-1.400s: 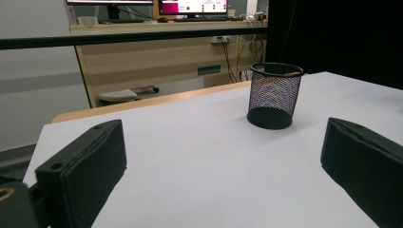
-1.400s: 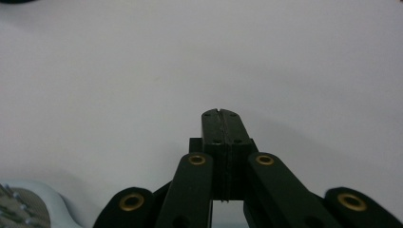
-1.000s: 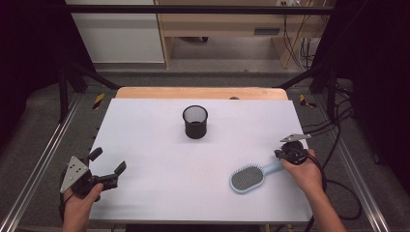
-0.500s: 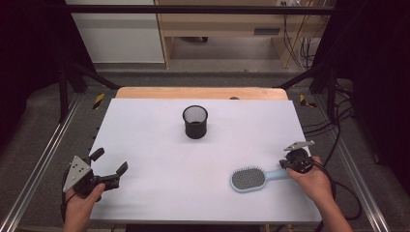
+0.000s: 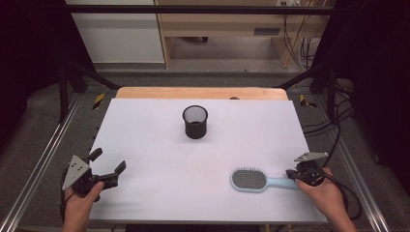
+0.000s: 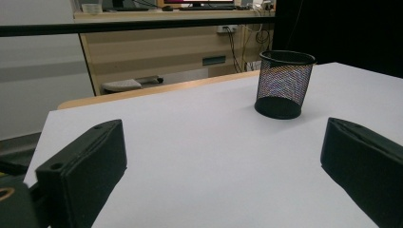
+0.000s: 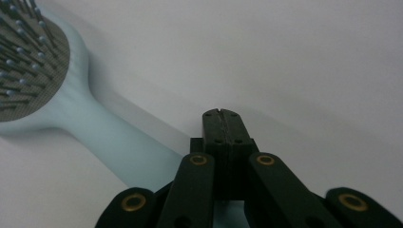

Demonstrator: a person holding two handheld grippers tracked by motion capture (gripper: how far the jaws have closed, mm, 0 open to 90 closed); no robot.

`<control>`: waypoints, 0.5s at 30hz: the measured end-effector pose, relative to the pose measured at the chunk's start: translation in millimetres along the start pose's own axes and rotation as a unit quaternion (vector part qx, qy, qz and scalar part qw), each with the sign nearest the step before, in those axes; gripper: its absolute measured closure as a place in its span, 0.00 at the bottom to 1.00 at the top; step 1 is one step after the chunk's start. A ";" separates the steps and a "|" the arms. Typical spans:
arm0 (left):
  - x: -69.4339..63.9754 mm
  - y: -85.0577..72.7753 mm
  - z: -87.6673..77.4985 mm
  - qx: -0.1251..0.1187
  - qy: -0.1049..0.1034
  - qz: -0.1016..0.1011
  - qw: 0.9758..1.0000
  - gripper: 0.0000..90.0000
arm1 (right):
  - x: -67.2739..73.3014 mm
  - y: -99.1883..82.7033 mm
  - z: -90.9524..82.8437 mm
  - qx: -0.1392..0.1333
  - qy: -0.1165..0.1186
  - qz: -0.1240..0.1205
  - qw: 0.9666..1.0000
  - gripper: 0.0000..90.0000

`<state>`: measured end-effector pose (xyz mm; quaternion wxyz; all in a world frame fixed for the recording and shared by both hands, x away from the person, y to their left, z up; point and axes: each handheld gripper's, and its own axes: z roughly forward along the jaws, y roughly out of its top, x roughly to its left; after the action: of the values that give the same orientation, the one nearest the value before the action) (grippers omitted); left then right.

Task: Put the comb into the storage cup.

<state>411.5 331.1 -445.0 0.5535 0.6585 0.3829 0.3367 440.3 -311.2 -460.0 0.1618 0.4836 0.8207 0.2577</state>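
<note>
One hairbrush [image 5: 254,180] counted on table [image 5: 154,145]; one mesh cup [image 5: 195,122] counted; two grippers counted: left gripper [image 5: 107,165], right gripper [image 5: 291,173].

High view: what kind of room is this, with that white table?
Probably a lab or workshop set up for recording. The white table sits inside a metal frame, cables hang behind a wooden bench, and each hand holds a gripper tool.

Hairbrush [image 5: 261,181]: smooth pale-blue plastic. Pen cup [image 5: 195,122]: black metal mesh. Table [image 5: 159,145]: matt white.
</note>
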 end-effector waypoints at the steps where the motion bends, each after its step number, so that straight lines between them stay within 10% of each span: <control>1: -0.3 0.1 0.2 0.000 -0.001 0.000 1.000 0.02 | 0.9 -0.8 -0.6 0.004 0.003 -0.006 1.000 1.00; 15: -2.2 -0.2 1.4 0.007 -0.005 0.006 1.000 0.02 | 41.7 -15.8 -16.3 0.027 0.039 -0.059 0.997 1.00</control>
<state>411.7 328.5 -445.5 0.5490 0.6659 0.3788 0.3342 400.6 -285.3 -456.5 0.1321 0.4279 0.8601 0.2442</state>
